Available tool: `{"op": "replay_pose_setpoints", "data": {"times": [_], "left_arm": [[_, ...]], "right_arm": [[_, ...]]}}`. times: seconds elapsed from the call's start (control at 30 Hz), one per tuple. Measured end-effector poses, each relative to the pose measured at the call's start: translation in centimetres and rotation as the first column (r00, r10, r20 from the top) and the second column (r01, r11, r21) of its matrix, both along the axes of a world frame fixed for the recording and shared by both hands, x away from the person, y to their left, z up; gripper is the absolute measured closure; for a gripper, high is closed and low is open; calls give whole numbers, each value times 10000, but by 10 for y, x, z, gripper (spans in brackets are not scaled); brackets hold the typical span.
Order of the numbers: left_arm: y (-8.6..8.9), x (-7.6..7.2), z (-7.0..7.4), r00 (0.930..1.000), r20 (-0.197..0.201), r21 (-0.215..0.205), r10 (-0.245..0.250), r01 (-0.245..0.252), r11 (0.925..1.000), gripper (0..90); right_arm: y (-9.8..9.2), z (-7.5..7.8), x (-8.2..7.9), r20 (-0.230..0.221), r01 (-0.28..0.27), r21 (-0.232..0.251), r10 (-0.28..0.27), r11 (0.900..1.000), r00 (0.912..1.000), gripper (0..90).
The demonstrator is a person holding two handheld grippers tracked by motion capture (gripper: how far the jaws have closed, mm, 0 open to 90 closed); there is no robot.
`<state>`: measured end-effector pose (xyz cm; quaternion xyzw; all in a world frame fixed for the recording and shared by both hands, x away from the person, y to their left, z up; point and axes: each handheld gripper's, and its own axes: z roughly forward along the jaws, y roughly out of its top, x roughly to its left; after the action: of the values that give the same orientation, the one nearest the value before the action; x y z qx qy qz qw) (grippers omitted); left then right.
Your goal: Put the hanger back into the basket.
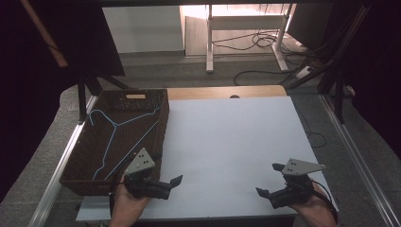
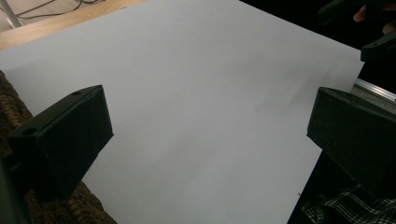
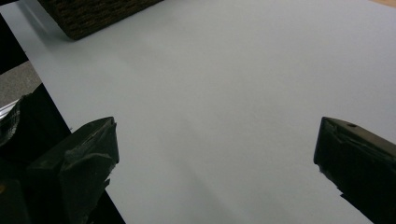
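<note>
**Blue hanger waiting in the basket**

While both of my tongs rest low at the near edge of the table [image 1: 227, 142], each stands wide apart and holds nothing. My left tongs [image 1: 163, 185] sit just beside the near corner of the woven basket [image 1: 163, 124]; my right tongs [image 1: 270, 187] are well apart from it, over bare white surface. The thing nearest my reach is the blue hanger [image 1: 115, 135], lying flat on the basket floor with its hook toward the far end. It looks like thin wire, so I judge it light, stiff yet a little springy, and smooth enough to slip. I would pinch it on a straight arm near the neck. The basket is dark brown wicker, rough and ribbed, with sloping walls; the table is matte and plain.
</note>
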<state>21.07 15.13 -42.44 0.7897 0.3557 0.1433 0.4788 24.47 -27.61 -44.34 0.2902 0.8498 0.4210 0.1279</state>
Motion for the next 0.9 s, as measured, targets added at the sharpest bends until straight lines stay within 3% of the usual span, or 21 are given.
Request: {"op": "replay_pose_setpoints", "data": {"times": [0.43, 0.63, 0.9], "left_arm": [[-3, -23, -16, 10000, 8, 170, -93, 93, 9998, 1], [-1, -33, -23, 10000, -8, 60, -37, 37, 10000, 1], [0, -44, -33, 10000, -27, 262, -41, 42, 9996, 3]], "right_arm": [[-11, 1, -13, 524, 346, 260, -359, 9991, 9980, 0], [-20, -2, -20, 696, 652, 339, -675, 9973, 9953, 0], [-30, -12, -24, 393, 950, 251, -960, 9952, 9946, 0]]}}
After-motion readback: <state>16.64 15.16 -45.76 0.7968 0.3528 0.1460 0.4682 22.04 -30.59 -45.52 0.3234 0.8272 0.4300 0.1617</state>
